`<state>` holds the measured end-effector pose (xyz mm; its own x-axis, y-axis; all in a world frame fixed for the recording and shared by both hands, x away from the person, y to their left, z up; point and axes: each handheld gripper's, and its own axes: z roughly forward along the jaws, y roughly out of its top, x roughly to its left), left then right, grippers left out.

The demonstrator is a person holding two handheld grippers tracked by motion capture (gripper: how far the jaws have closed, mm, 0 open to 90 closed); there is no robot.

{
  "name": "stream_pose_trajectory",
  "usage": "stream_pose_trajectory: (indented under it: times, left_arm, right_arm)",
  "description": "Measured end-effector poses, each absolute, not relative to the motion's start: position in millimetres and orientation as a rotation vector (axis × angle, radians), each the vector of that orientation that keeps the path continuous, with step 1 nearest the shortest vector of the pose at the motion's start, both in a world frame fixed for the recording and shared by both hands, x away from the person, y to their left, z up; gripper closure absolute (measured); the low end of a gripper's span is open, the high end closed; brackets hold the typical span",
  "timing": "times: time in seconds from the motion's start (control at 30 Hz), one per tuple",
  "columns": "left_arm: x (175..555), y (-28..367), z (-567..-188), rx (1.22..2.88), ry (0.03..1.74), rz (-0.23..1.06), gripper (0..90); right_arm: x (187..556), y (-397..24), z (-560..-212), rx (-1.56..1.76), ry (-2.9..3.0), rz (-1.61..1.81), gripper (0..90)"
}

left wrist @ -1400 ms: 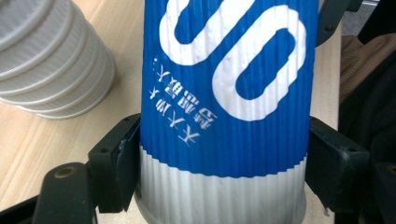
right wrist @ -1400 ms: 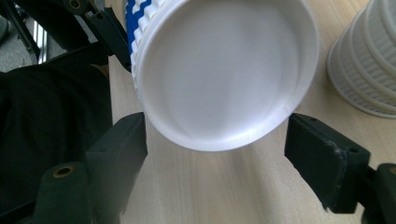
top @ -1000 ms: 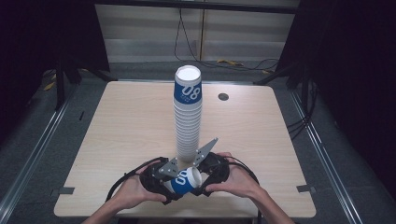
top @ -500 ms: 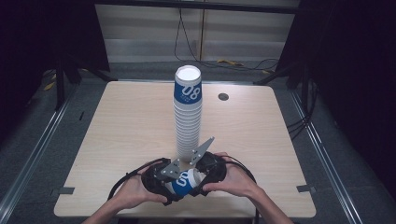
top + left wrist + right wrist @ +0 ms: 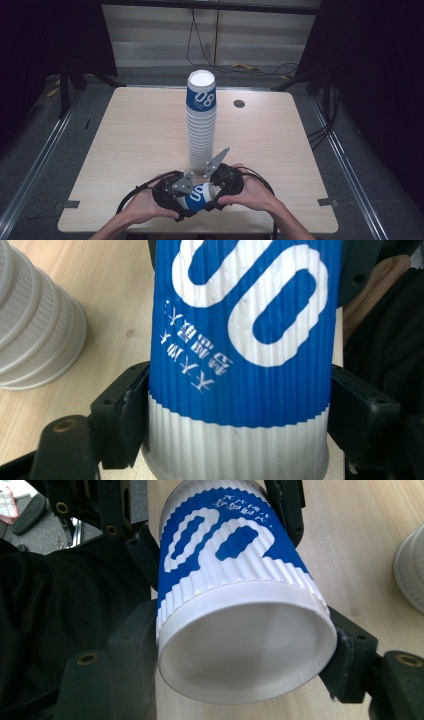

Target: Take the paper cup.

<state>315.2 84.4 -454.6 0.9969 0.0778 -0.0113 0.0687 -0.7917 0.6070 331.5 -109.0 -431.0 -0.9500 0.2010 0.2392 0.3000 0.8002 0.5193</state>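
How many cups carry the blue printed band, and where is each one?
2. One tops the tall stack at mid-table; the other is gripped between both grippers at the near edge. The stacked cups below show just white rims, so their bands are hidden.

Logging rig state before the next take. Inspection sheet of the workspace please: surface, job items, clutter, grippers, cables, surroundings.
Surface: light wood table, bare around the cups.
Job's things: tall cup stack upright at mid-table; one blue-and-white cup lying sideways near the front edge.
Clutter: a small dark round disc at the far right of the table.
Grippers: left gripper and right gripper both clamp the lying cup.
Cables: black loops trail from both grippers; more run along the floor at the back and right.
Surroundings: grey floor, dark curtains, floor rails.
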Motion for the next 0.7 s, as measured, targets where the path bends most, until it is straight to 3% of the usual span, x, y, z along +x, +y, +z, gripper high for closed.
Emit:
stream_pose_trajectory:
  times: [0.7]
  left_arm:
    - [322, 101, -451, 2.310, 0.146, 0.025, 19.5]
  right_arm:
    - [332, -116, -431, -0.434, -2.865, -0.856, 29.0]
